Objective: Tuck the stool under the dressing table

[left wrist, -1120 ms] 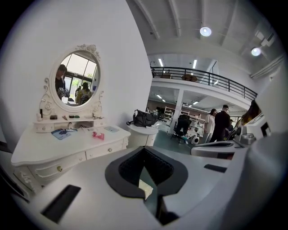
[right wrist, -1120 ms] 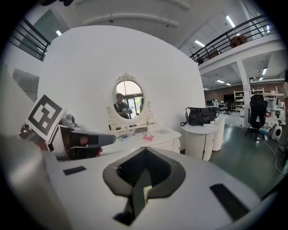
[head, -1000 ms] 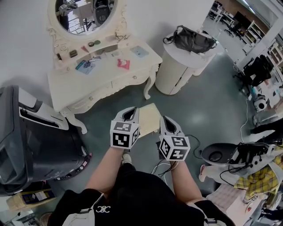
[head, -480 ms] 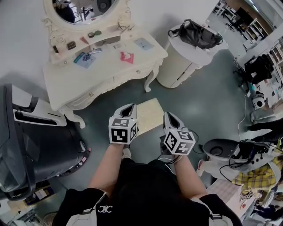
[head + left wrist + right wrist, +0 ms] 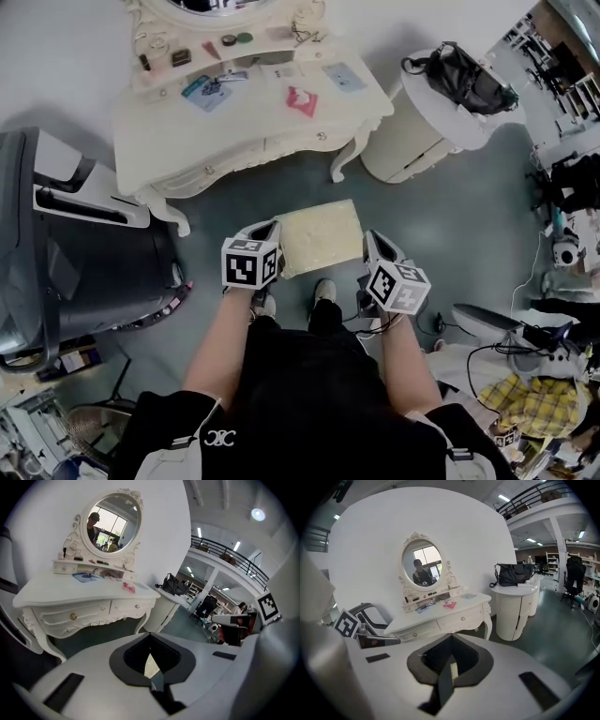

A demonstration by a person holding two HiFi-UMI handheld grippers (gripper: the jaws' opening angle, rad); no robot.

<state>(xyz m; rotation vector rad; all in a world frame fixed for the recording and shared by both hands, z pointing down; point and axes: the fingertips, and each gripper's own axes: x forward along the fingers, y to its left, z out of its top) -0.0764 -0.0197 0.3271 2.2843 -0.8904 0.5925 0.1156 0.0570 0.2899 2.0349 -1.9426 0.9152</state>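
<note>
Left claw point(image 5: 266, 230) jaws together, right claw point(image 5: 375, 240) jaws together, both tilted downward, side by side

No word or number can be read for certain. The marker cubes point(image 5: 250, 264) on the left gripper point(image 5: 270, 228) and the right gripper point(image 5: 373, 236) carry black-and-white square patterns, not letters. On the black shirt point(image 5: 309, 394), at 7 o'clock in the head view, there is a small white emblem point(image 5: 217, 438) like interlaced letters, but I cannot tell which. The cards point(image 5: 302, 101) on the table point(image 5: 234, 131), at 12 o'clock, are too small to read.
</note>
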